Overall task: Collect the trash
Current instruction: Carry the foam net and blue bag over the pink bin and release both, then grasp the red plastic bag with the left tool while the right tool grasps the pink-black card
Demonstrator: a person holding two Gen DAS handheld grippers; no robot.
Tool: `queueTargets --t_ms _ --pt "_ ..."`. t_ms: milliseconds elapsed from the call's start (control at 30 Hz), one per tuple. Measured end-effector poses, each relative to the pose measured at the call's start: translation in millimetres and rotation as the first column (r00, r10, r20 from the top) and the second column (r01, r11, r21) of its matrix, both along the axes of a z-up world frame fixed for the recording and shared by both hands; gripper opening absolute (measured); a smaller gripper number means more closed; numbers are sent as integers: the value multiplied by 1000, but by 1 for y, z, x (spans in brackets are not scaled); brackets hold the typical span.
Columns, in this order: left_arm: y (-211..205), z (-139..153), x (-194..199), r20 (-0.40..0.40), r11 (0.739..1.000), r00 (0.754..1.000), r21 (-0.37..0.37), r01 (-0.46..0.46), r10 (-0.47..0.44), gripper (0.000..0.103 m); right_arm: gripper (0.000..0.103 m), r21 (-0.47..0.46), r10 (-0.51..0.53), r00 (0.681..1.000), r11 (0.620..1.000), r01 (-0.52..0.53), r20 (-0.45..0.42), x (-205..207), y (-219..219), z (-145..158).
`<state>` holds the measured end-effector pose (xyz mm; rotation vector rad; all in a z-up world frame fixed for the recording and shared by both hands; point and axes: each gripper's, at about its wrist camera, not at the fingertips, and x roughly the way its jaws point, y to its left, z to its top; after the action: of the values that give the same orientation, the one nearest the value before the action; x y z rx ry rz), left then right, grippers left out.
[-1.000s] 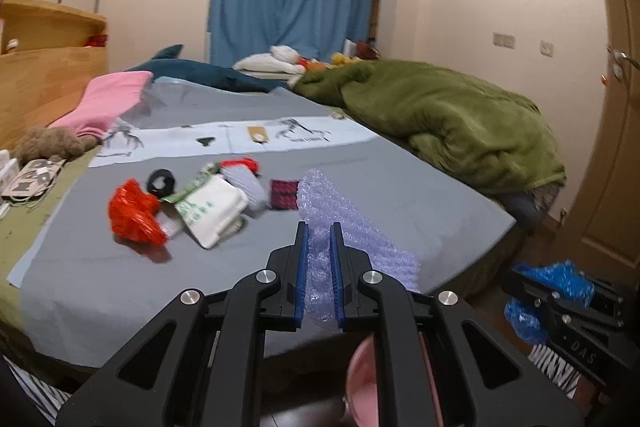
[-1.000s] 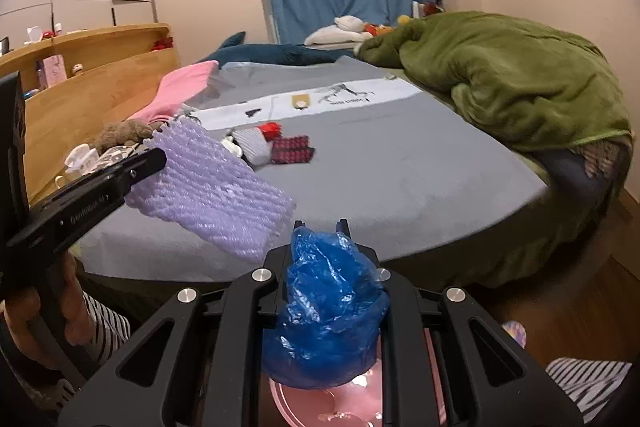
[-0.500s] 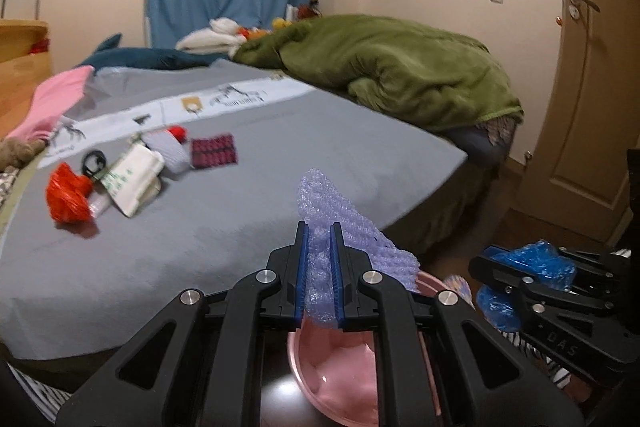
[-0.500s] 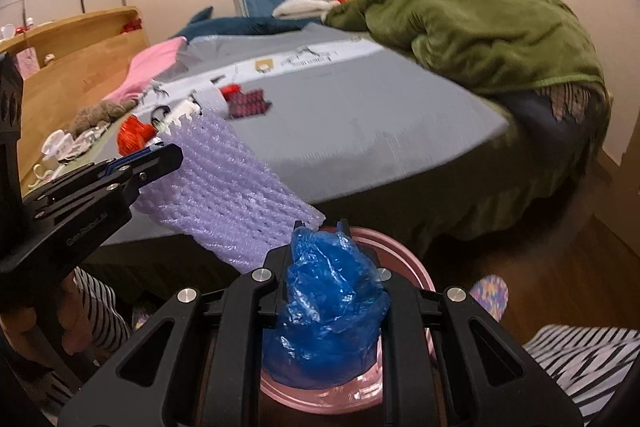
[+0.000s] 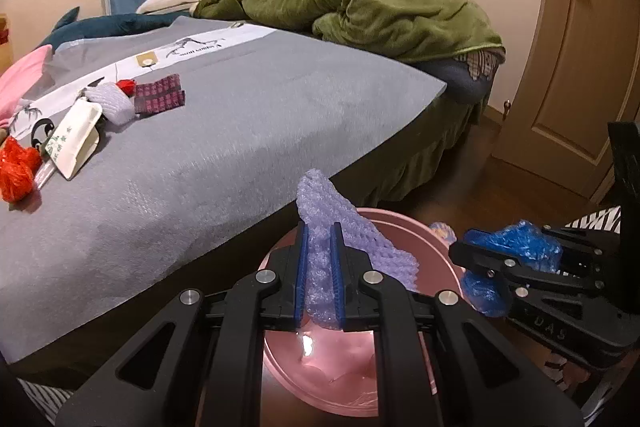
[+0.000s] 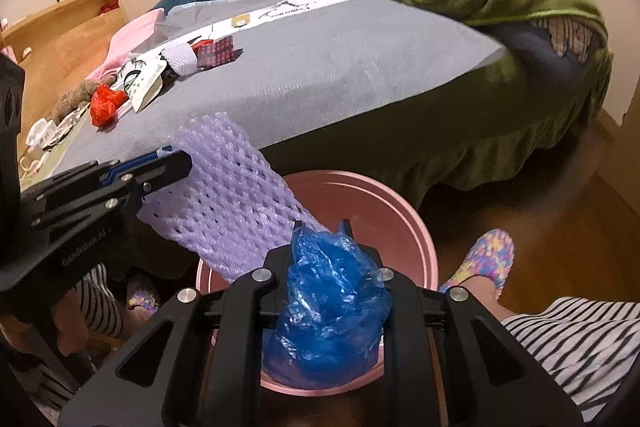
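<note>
My left gripper (image 5: pixel 319 227) is shut on a purple foam net (image 5: pixel 320 195), which hangs over the pink bin (image 5: pixel 400 217) on the floor beside the bed. My right gripper (image 6: pixel 322 227) is shut on a crumpled blue plastic bag (image 6: pixel 328 299), directly above the same bin (image 6: pixel 380 191). In the right wrist view the left gripper (image 6: pixel 184 161) comes in from the left with the foam net (image 6: pixel 228 195). In the left wrist view the right gripper (image 5: pixel 456 251) and its blue bag (image 5: pixel 516 243) sit at the right. More trash lies on the bed: a red plastic wad (image 5: pixel 16 171), a white packet (image 5: pixel 74 139) and a dark red blister pack (image 5: pixel 160 95).
The grey bed sheet (image 5: pixel 240 131) ends just behind the bin. A green blanket (image 5: pixel 360 11) is heaped at the far side. A wooden door (image 5: pixel 568 47) stands to the right. A person's foot in a colourful slipper (image 6: pixel 488 259) rests on the wooden floor next to the bin.
Both grippers have sunk and tipped downward, away from the bed and over the pink bin, which now fills the lower view. Each keeps its hold on its piece of trash.
</note>
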<state>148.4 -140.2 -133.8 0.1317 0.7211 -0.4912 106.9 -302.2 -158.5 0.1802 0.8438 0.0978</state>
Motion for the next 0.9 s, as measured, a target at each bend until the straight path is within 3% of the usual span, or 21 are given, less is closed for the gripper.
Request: queueTargets --t_ms 167,233,267,300,333,367,500,767,833,900 --pt "-4 -12 4 -29 999 1000 33 4 -3 12 19 24 0 999 1000 1 -34 10 -1 -11" --pt "-4 -15 7 -44 999 999 39 -3 4 15 24 32 -4 999 999 6 -48 13 -1 -14" --pt "-4 -16 8 -47 999 999 39 -5 7 23 28 36 -4 999 999 6 -51 14 -3 -16" --pt "-4 -16 9 -49 999 999 38 -8 10 40 39 41 -6 998 999 8 -55 15 -3 -16" --pt "-4 -15 9 -45 999 999 37 -15 17 50 50 41 -11 999 999 13 -51 15 -3 -16" --pt "-3 -14 9 -36 999 999 37 -27 28 66 55 36 -15 999 999 17 -45 15 -3 -15" --pt "4 -10 12 -10 997 997 32 -74 75 82 64 24 -37 999 999 38 -33 16 -5 -12" --pt "14 -3 17 -13 992 992 27 -127 127 88 86 23 -64 998 998 64 -12 14 -6 2" --pt "18 6 17 0 989 989 16 -147 147 88 93 15 -52 999 999 52 1 14 -1 10" --pt "26 20 16 18 986 986 -11 -164 164 88 93 21 -35 999 999 34 16 15 4 20"
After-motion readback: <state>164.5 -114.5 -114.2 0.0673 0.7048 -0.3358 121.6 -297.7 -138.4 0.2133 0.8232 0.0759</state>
